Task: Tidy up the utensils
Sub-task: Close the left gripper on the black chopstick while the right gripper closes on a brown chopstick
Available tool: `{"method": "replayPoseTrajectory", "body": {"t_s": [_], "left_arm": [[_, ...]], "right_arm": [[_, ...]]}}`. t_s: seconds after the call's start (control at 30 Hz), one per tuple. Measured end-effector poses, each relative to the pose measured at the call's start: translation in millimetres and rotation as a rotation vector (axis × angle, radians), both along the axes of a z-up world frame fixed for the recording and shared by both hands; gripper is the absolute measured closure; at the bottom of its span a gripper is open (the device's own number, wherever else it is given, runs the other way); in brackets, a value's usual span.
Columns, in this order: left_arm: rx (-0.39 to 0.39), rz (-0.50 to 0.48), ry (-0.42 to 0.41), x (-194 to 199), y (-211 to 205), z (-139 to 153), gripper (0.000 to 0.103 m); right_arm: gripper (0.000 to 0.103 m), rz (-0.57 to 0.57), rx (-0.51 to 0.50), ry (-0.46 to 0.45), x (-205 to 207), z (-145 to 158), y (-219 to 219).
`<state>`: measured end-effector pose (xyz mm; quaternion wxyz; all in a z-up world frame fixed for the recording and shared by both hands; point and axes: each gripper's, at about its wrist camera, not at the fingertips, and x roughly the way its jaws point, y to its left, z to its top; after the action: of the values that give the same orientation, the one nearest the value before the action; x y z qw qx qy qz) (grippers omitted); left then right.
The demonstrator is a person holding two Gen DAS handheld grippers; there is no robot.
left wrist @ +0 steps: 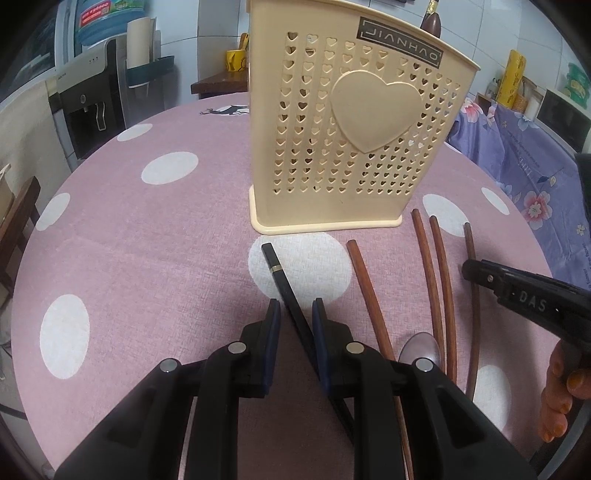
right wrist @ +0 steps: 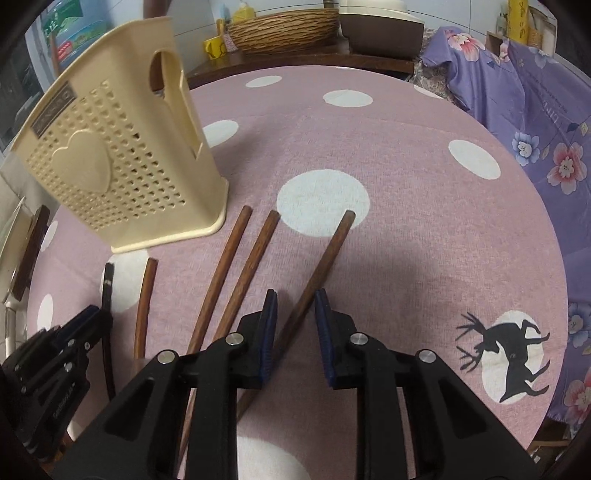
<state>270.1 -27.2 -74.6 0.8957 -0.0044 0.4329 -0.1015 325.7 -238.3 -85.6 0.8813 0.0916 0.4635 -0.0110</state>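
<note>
A cream utensil holder (left wrist: 351,147) with heart-shaped holes stands upright on the pink dotted tablecloth (left wrist: 147,240); a brown handle (left wrist: 430,22) sticks out of its top. In front of it lie a black chopstick (left wrist: 275,266), several brown chopsticks (left wrist: 369,295) and a spoon (left wrist: 421,349). My left gripper (left wrist: 295,310) straddles the black chopstick with its jaws narrowly apart, and a gap shows beside the stick. My right gripper (right wrist: 295,302) straddles the rightmost brown chopstick (right wrist: 332,251) the same way, its pads not visibly pressing. The holder (right wrist: 118,177) is at the left in the right wrist view.
A person's hand (left wrist: 557,387) holds the right gripper (left wrist: 467,269). A purple floral cloth (right wrist: 535,110) drapes past the table's right edge. A water dispenser (left wrist: 85,110) stands at the far left, with a wicker basket (right wrist: 284,26) and a yellow mug (left wrist: 234,61) behind the table.
</note>
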Motion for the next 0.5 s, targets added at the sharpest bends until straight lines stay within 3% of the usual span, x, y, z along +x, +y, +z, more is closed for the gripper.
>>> {"method": "replayPoseTrajectory", "body": {"t_s": [0.2, 0.33, 0.5], "left_arm": [[-0.020, 0.018, 0.020, 9.4, 0.3, 0.2, 0.084], [0.002, 0.021, 0.010, 14.0, -7.5, -0.5, 0.085], [0.038, 0.008, 0.001, 17.5, -15.2, -0.9, 0.087]], "right_arm": [[0.083, -0.067, 0.001, 0.008, 16.9, -0.7, 3.9], [0.091, -0.085, -0.015, 0.009, 29.7, -1.8, 6.1], [0.091, -0.075, -0.022, 0.010, 35.5, -1.8, 7.9]]}}
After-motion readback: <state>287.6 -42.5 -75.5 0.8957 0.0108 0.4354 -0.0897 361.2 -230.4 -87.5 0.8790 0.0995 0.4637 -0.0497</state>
